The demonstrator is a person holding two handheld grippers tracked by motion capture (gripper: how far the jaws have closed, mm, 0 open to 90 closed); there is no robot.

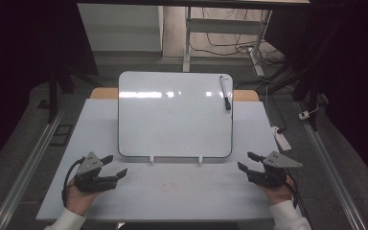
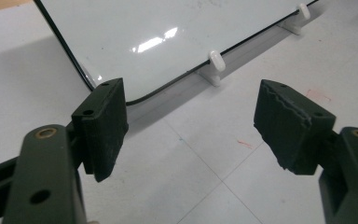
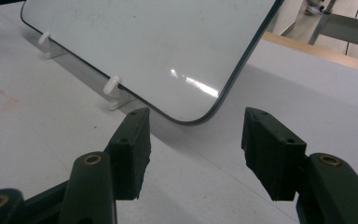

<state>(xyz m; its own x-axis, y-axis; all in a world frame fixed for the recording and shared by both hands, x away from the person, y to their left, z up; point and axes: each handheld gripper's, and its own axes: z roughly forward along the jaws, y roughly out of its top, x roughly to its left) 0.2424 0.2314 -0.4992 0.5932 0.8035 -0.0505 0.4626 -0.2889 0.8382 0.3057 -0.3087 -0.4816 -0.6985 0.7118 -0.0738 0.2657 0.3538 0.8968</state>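
Light: you work under overhead lamps, dim room edges | Glare: bright streaks on the whiteboard (image 1: 175, 115) | Shadows: soft beneath its lower edge | Focus: near jaws slightly blurred

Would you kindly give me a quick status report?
Left gripper and right gripper open, empty. Whiteboard propped on table, marker on it. Nothing in the way.

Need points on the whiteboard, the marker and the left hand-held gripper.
whiteboard (image 1: 172, 120), high view, bare middle of the board face
marker (image 1: 225, 92), high view, middle of its barrel, on the board's upper right
left hand-held gripper (image 1: 117, 165), high view, midway between its fingertips
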